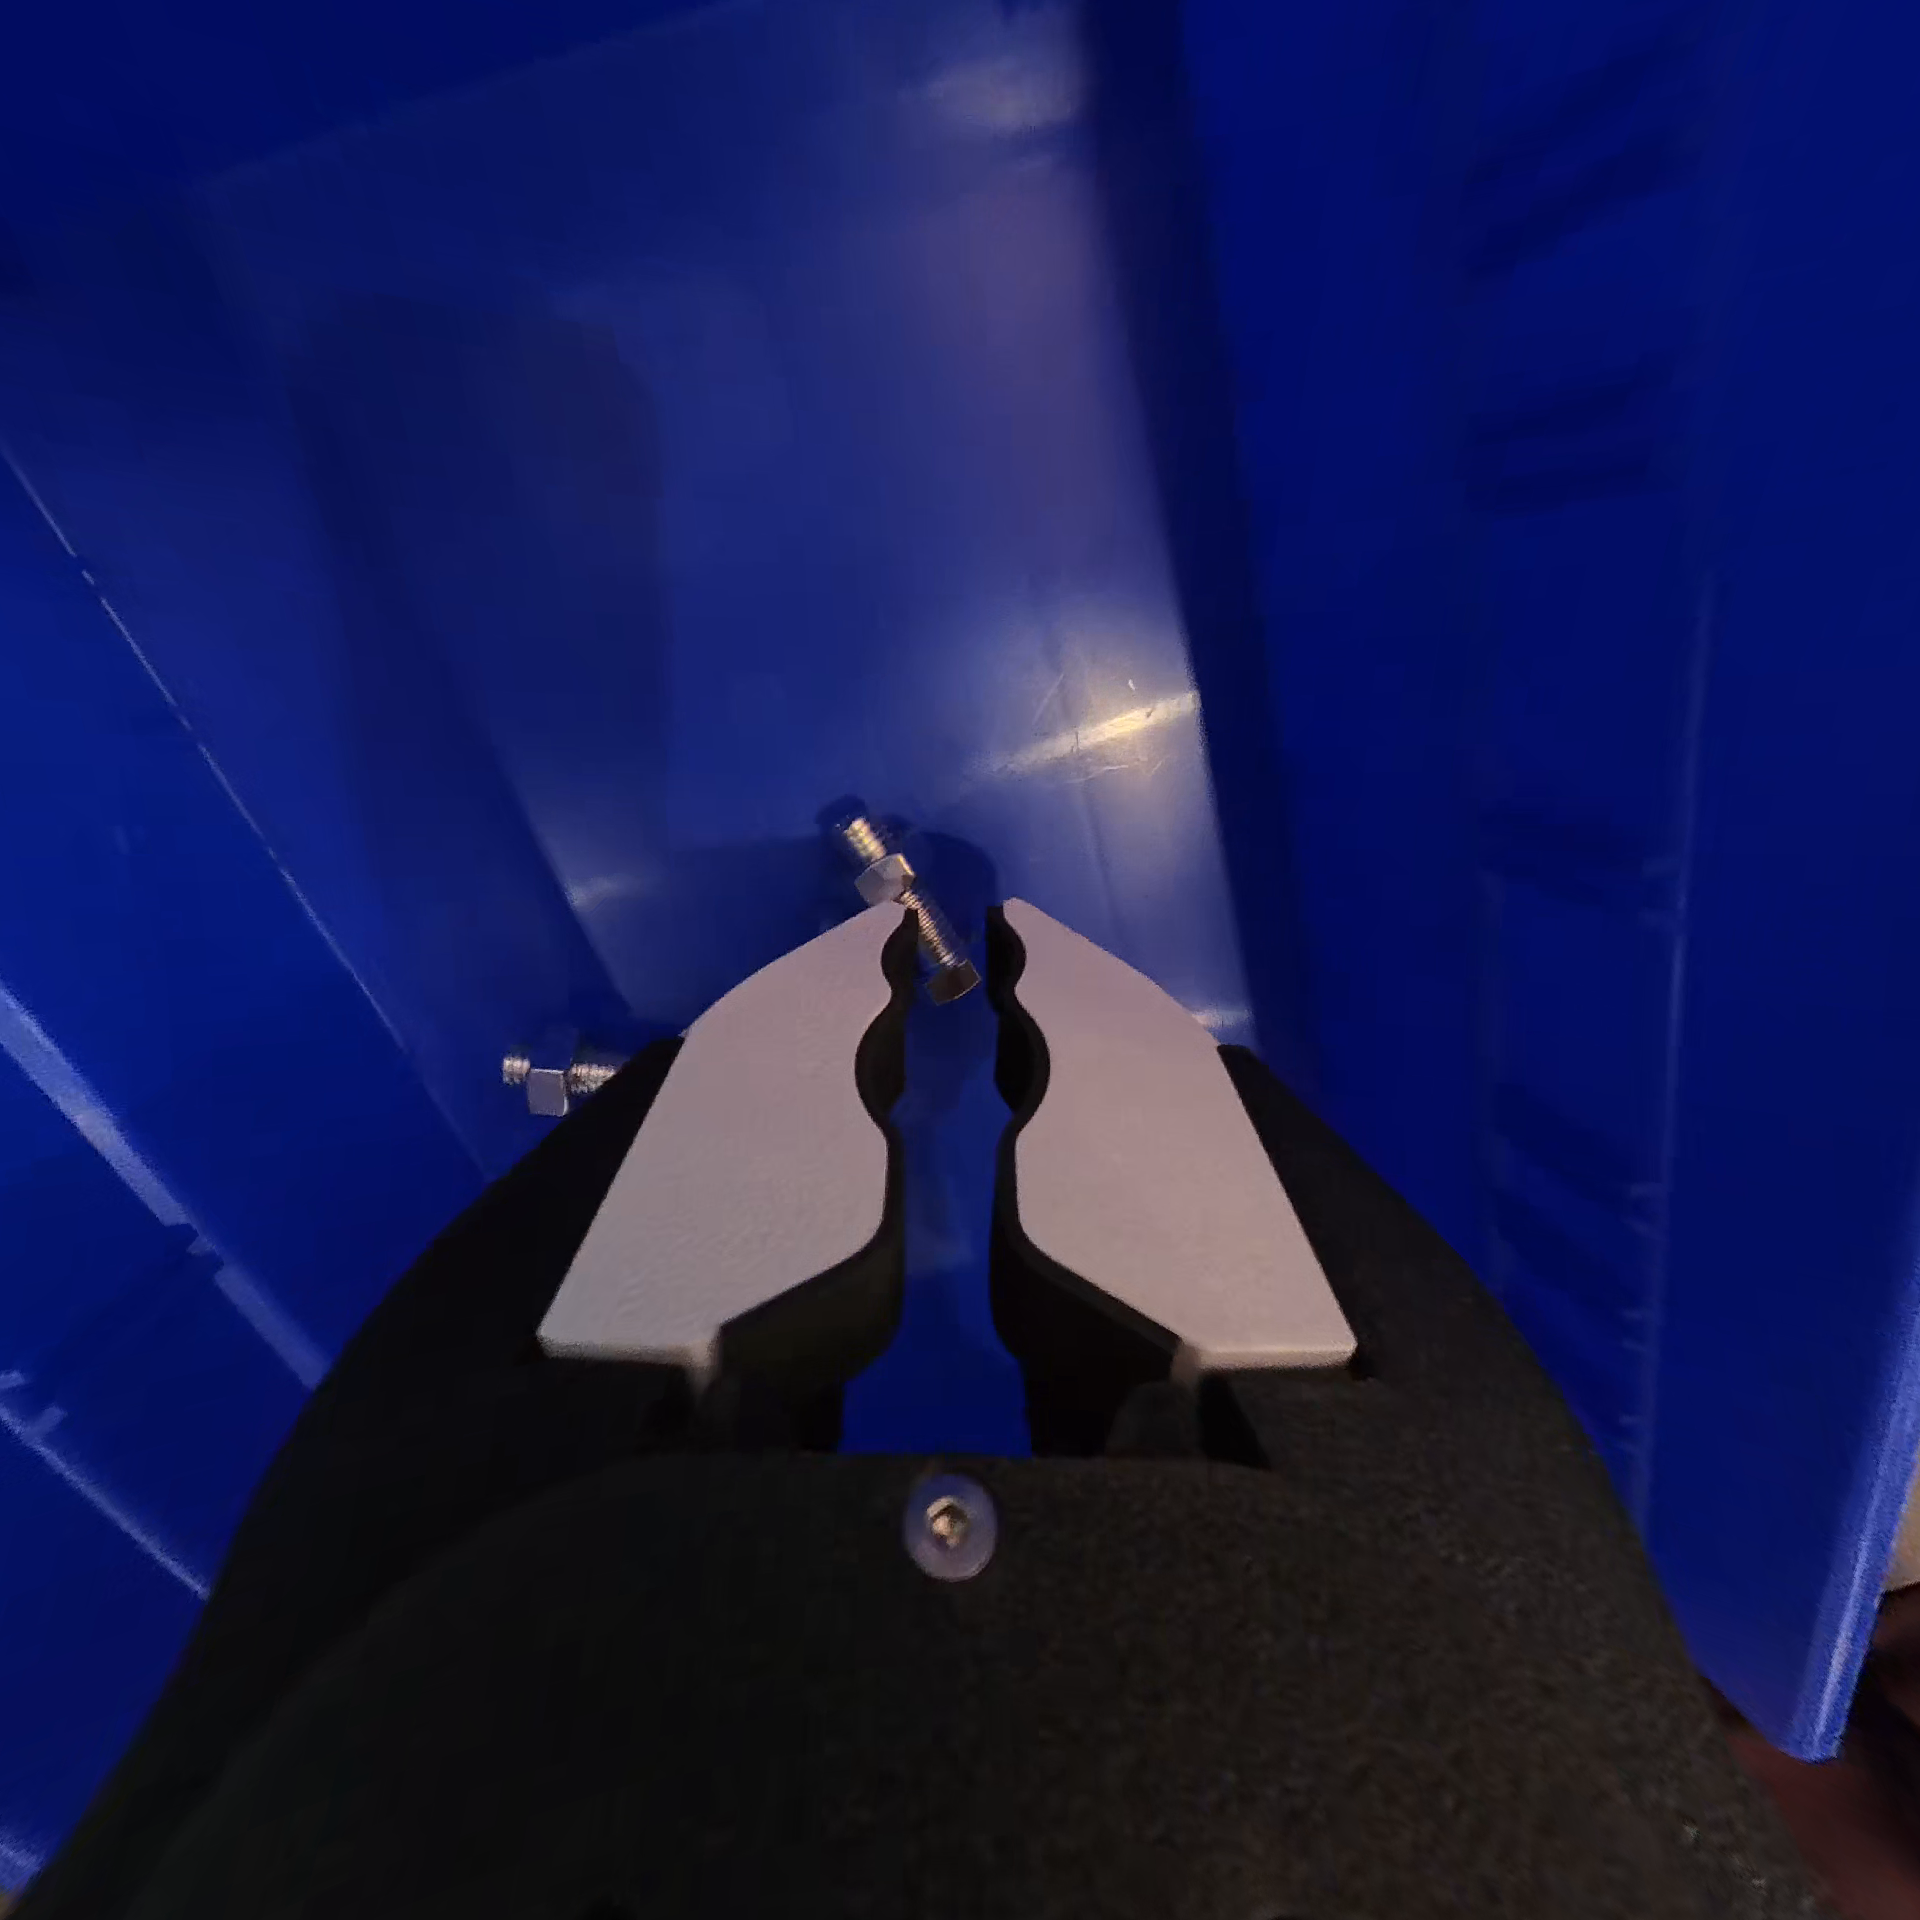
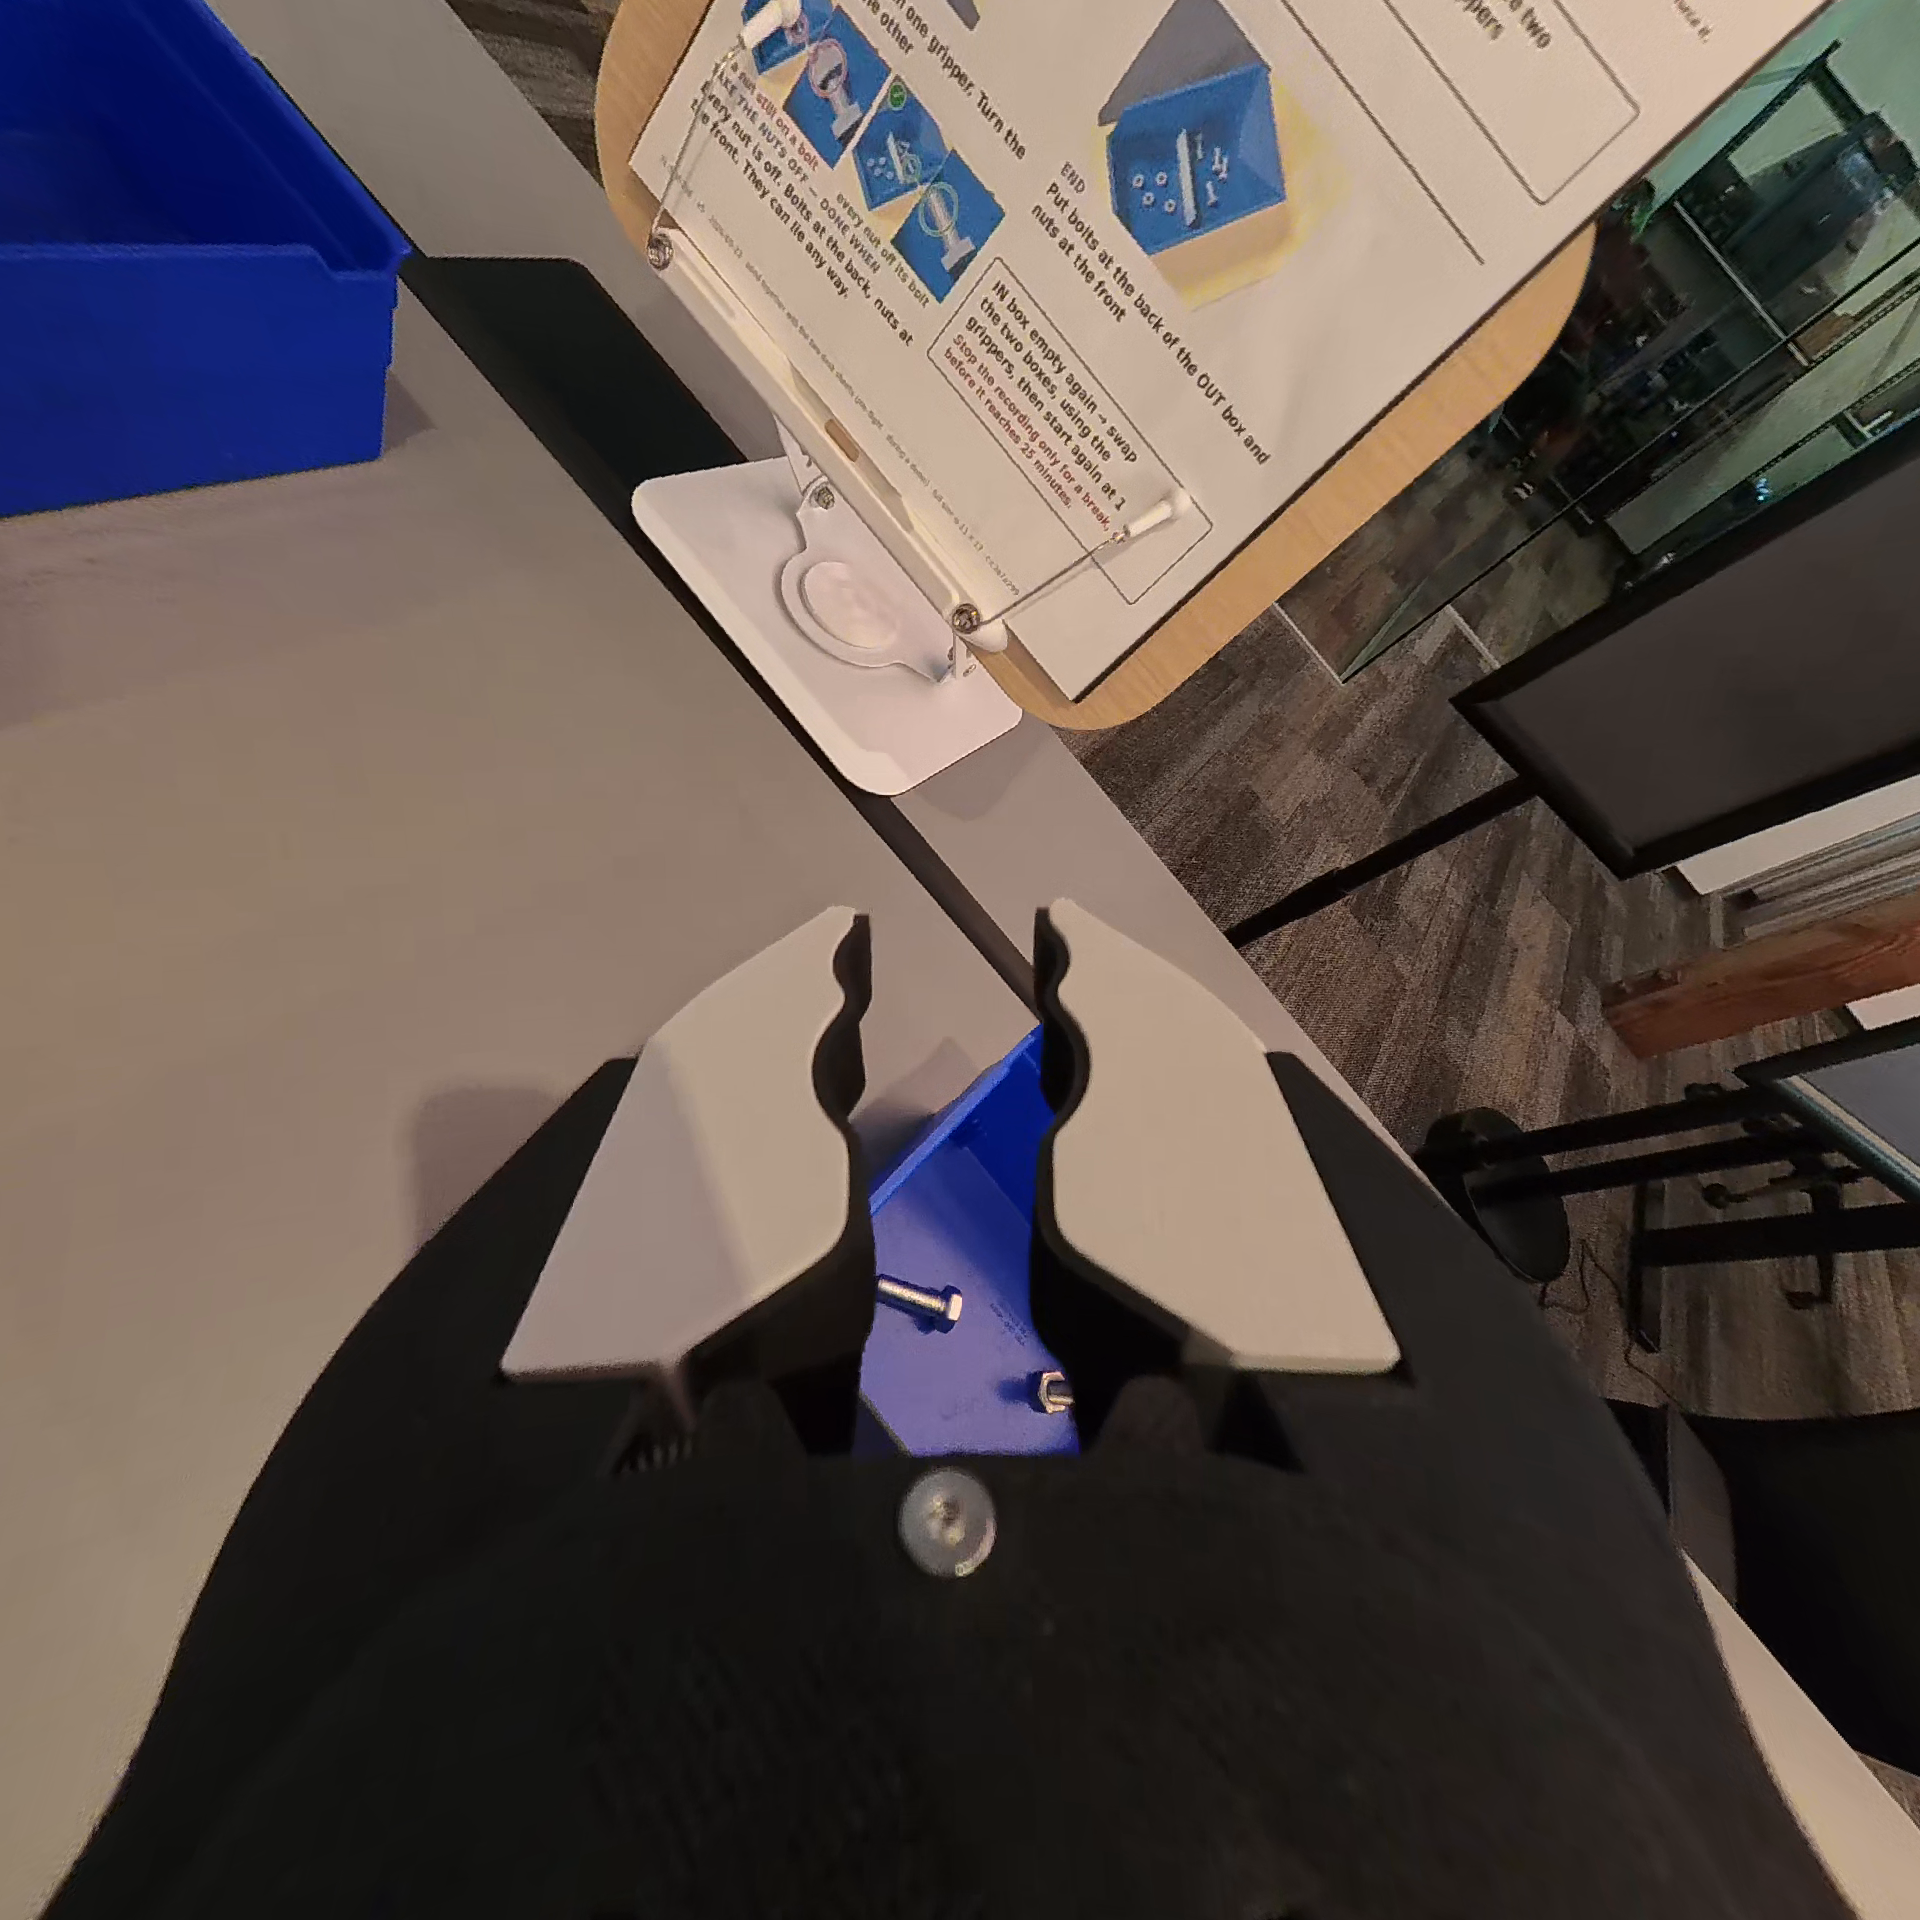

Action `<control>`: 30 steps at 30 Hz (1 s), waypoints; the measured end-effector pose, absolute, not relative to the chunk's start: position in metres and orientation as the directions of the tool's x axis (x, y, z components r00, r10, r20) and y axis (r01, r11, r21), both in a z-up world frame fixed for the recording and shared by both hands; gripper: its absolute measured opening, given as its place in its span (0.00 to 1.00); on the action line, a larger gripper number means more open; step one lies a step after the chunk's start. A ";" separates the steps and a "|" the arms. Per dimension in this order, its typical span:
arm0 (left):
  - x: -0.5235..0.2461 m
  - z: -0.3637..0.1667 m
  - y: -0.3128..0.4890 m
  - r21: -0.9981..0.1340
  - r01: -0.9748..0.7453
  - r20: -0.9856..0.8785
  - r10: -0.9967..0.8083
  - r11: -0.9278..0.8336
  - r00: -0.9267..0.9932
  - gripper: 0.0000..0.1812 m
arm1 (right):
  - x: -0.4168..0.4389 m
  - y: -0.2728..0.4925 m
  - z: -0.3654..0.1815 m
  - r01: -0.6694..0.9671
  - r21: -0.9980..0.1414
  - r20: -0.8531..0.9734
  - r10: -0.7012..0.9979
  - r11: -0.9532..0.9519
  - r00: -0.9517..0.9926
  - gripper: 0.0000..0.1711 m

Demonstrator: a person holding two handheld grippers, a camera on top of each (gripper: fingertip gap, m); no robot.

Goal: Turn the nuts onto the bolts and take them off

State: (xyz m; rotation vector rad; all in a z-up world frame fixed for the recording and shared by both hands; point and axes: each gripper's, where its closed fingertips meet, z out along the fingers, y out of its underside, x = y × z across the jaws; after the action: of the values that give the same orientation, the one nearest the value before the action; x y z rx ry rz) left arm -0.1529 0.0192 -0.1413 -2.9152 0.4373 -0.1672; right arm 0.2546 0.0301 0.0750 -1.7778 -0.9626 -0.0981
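In the left wrist view my left gripper (image 1: 943,909) is deep inside a blue box (image 1: 831,520). Its jaws stand slightly apart around a bolt (image 1: 914,914) with a nut (image 1: 883,876) threaded on it; the left fingertip (image 1: 873,925) touches the shaft. A second bolt with a nut (image 1: 551,1081) lies on the box floor to the left. In the right wrist view my right gripper (image 2: 951,914) is open and empty above a blue box (image 2: 956,1299) that holds a bare bolt (image 2: 920,1299) and another bolt end (image 2: 1051,1392).
A second blue box (image 2: 177,312) stands at the back left of the grey table (image 2: 312,779). A white stand (image 2: 831,634) with an instruction sheet (image 2: 1195,208) sits at the table's far edge. Beyond the edge are carpet floor and black furniture (image 2: 1662,727). The grippers' ends are close to 45 cm from one another.
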 end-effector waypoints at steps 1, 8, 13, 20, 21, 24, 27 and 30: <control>-0.153 -0.141 0.019 -0.203 -0.276 0.084 -0.297 -0.940 0.951 0.06 | 0.254 0.030 0.074 0.648 -0.752 0.490 0.560 -0.116 0.668 0.18; -0.164 -0.137 0.024 -0.214 -0.273 0.002 -0.280 -0.938 0.960 0.09 | 0.250 0.028 0.070 0.668 -0.736 0.500 0.573 -0.114 0.649 0.18; -0.164 -0.149 0.023 -0.164 -0.283 -0.018 -0.284 -0.945 0.959 0.11 | 0.251 0.029 0.066 0.688 -0.715 0.514 0.574 -0.124 0.637 0.18; -0.163 -0.155 0.015 -0.107 -0.348 -0.028 -0.347 -0.931 0.937 0.05 | 0.251 0.030 0.063 0.700 -0.703 0.523 0.575 -0.126 0.629 0.19; -0.161 -0.154 0.014 -0.105 -0.351 -0.009 -0.352 -0.930 0.936 0.05 | 0.251 0.030 0.063 0.702 -0.701 0.524 0.575 -0.127 0.628 0.19; -0.148 -0.135 0.022 -0.225 -0.333 0.102 -0.362 -0.916 0.927 0.05 | 0.250 0.030 0.063 0.702 -0.701 0.527 0.573 -0.123 0.627 0.19; -0.124 -0.086 0.031 -0.448 -0.329 0.193 -0.449 -0.831 0.872 0.05 | 0.240 0.026 0.071 0.684 -0.725 0.528 0.575 -0.078 0.625 0.19; -0.071 -0.008 0.029 -0.746 -0.316 0.209 -0.657 -0.586 0.724 0.05 | 0.203 0.007 0.090 0.562 -0.825 0.449 0.672 0.058 0.590 0.18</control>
State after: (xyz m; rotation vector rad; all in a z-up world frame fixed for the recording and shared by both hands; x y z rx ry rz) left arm -0.0714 0.0290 -0.0082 -2.2151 0.7327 -0.6187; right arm 0.2028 0.0068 0.0901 -1.6059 -1.0566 0.1131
